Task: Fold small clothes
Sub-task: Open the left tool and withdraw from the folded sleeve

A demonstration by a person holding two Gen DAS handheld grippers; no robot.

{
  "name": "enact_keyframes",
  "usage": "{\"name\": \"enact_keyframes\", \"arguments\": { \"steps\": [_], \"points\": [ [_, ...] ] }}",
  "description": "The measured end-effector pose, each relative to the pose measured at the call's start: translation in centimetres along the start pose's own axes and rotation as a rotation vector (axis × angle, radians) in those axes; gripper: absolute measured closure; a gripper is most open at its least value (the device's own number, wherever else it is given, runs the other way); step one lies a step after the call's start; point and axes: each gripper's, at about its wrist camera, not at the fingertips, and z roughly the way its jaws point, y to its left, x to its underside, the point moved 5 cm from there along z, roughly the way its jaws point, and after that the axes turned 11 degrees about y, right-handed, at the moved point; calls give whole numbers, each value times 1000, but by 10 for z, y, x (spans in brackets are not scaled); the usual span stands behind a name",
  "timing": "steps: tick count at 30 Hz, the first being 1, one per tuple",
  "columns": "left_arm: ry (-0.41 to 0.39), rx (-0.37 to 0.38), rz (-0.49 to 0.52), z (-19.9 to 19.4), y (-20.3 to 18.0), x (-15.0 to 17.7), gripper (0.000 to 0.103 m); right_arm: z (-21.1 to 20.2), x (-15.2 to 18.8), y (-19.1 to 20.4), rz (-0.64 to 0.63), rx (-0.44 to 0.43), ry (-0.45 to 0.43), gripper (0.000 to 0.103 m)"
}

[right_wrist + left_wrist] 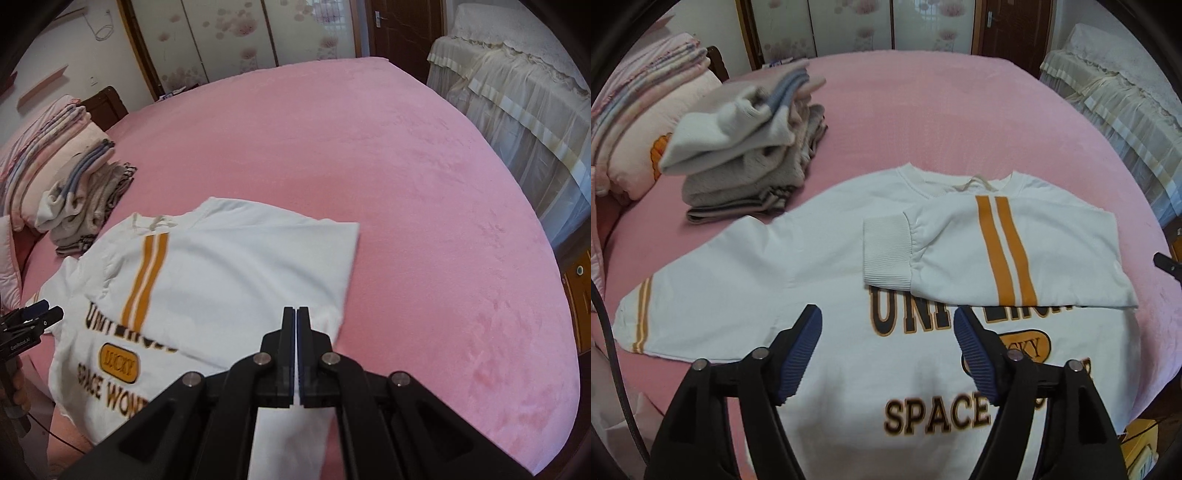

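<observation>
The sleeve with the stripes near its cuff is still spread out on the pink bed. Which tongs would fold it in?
Probably the left tongs: open, empty, nearer the unfolded sleeve. The right tongs are shut over the sweatshirt's far side.

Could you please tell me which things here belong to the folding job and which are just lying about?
In the job: white sweatshirt, left gripper, right gripper.

Lying about: folded clothes stack, bedding pile, pink bed cover, covered furniture.

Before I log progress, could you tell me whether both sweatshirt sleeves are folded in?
Only one: the cuffed sleeve lies across the sweatshirt's chest; the other sleeve is spread.
</observation>
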Motion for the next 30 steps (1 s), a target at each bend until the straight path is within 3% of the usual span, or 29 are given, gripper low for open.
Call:
{"name": "enact_keyframes", "arguments": {
  "steps": [3,8,12,21,30],
  "points": [
    [-37,10,-9,-27,8,6,28,-14,10,22,-5,-16,-23,103],
    [-105,26,-33,-61,20,15,14,-34,27,57,-15,-11,-63,103],
    [-138,28,-36,-79,26,23,13,-46,42,87,-29,-39,-72,102],
    [-174,70,-70,-104,43,38,12,-60,67,144,-89,-67,-69,99],
    [-192,28,-138,-104,85,44,9,-59,68,202,-190,-86,-68,99]
  ]
}}
